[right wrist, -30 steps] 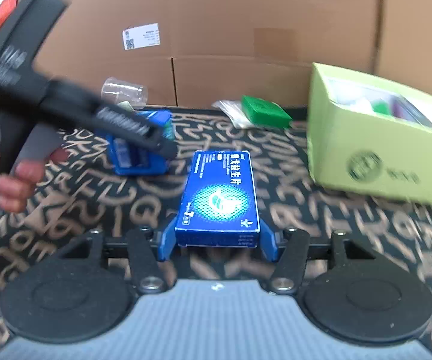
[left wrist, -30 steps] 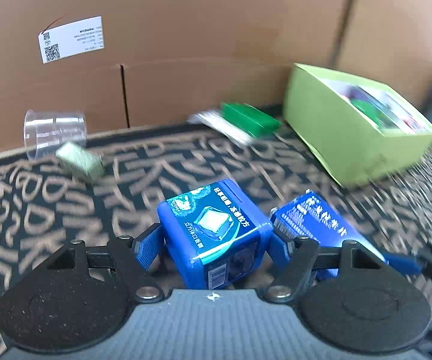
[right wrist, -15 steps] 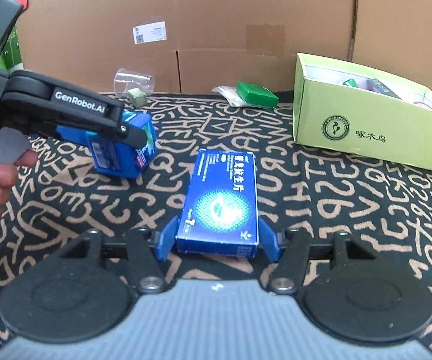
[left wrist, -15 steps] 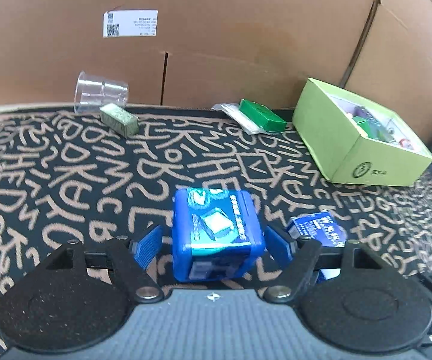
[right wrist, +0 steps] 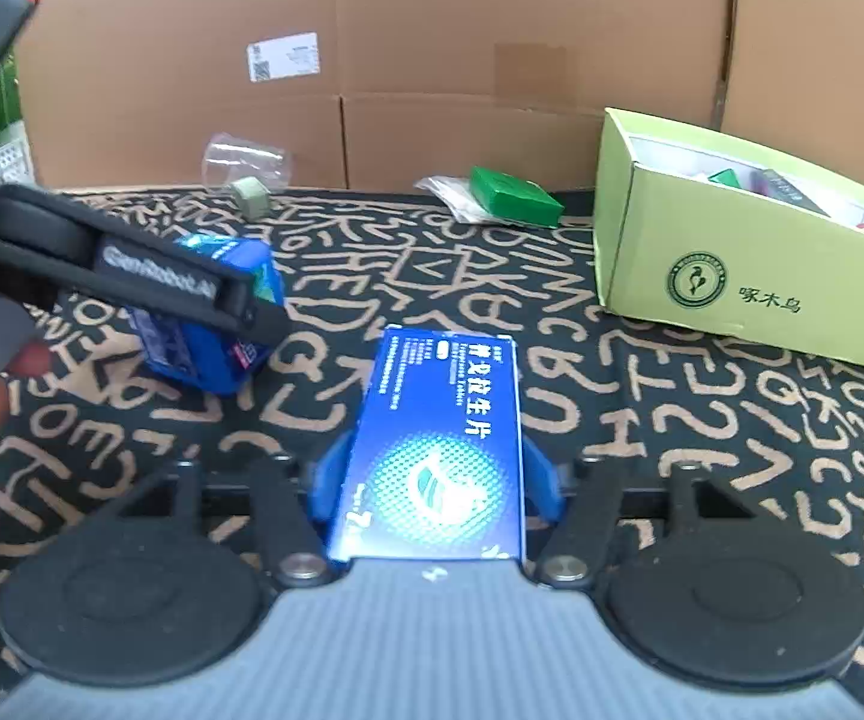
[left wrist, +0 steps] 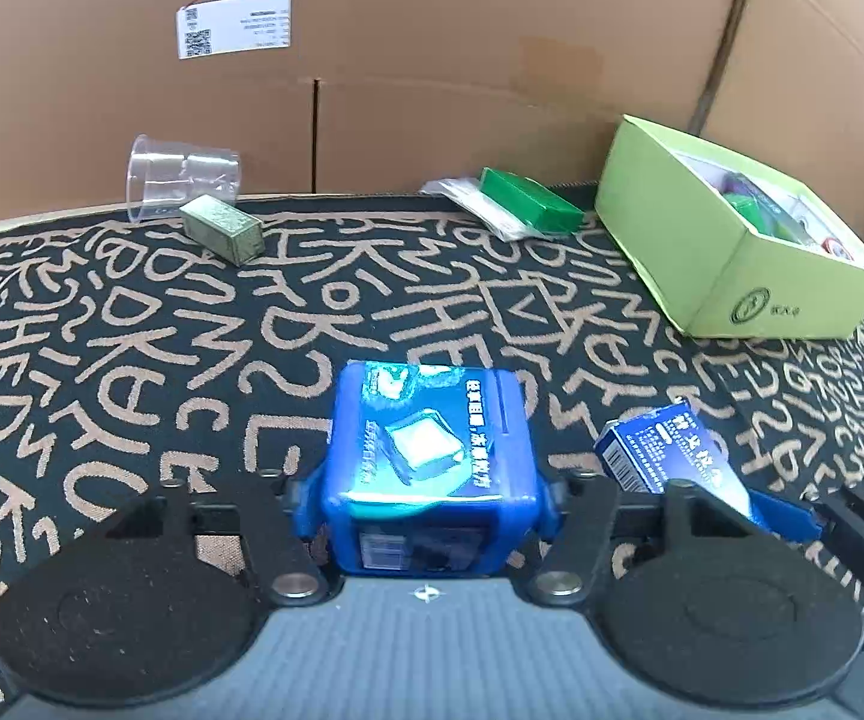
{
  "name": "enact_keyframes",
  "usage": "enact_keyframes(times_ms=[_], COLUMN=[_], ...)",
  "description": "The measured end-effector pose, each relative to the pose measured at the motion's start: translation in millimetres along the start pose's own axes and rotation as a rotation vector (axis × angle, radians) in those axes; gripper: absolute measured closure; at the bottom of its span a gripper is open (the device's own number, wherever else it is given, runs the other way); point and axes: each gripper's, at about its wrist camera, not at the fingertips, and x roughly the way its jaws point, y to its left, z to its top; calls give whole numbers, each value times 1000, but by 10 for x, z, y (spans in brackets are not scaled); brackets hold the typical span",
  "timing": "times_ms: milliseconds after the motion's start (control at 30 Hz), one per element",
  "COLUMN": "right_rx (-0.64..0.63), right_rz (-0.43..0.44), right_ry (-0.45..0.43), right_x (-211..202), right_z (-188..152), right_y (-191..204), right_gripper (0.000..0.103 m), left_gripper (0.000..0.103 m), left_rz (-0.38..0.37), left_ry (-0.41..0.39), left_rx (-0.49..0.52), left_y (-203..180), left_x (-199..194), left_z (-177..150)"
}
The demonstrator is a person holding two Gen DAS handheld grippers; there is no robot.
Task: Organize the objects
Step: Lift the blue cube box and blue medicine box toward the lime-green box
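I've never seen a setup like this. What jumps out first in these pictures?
Two hand-held grippers each clamp something blue: the left gripper a chunky blue cube box, the right gripper a flat blue tablet box. Beyond them, an open lime-green box sits at the right on a letter-patterned cloth.

Looks like a makeshift data-collection setup, not a lived-in room. Work surface is a black cloth (left wrist: 132, 330) printed with tan scribbled letters, fenced at the back and right by plain cardboard walls (left wrist: 432, 60) with a shipping label (left wrist: 234, 24) stuck on. Props scattered on the cloth: clear plastic cup (left wrist: 180, 183) on its side, small olive box (left wrist: 222, 228), green packet (left wrist: 528, 204) on a plastic bag, open lime-green carton (left wrist: 732, 252) holding mixed items. Beyond the cardboard edge, top left of the right wrist view, something green and red shows, too blurred to identify.
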Motion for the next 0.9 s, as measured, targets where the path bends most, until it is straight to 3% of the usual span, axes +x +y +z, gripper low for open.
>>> enact_keyframes(times_ms=[300, 500, 733, 900], right_rx=[42, 65, 57, 65], right_rz=[1, -28, -151, -249], right_ry=[-50, -154, -260, -295], right_x=[-344, -744, -995, -930], right_z=[-47, 113, 434, 748], right_y=[-197, -485, -960, -1387], right_gripper=[47, 47, 47, 47], left_gripper=[42, 42, 42, 42], left_rz=[-84, -172, -267, -278], left_ry=[-35, -99, -165, -171], left_rx=[67, 129, 182, 202], left_y=[-172, -461, -909, -1235], left_x=[-193, -371, -444, -238], left_z=[53, 329, 817, 1181])
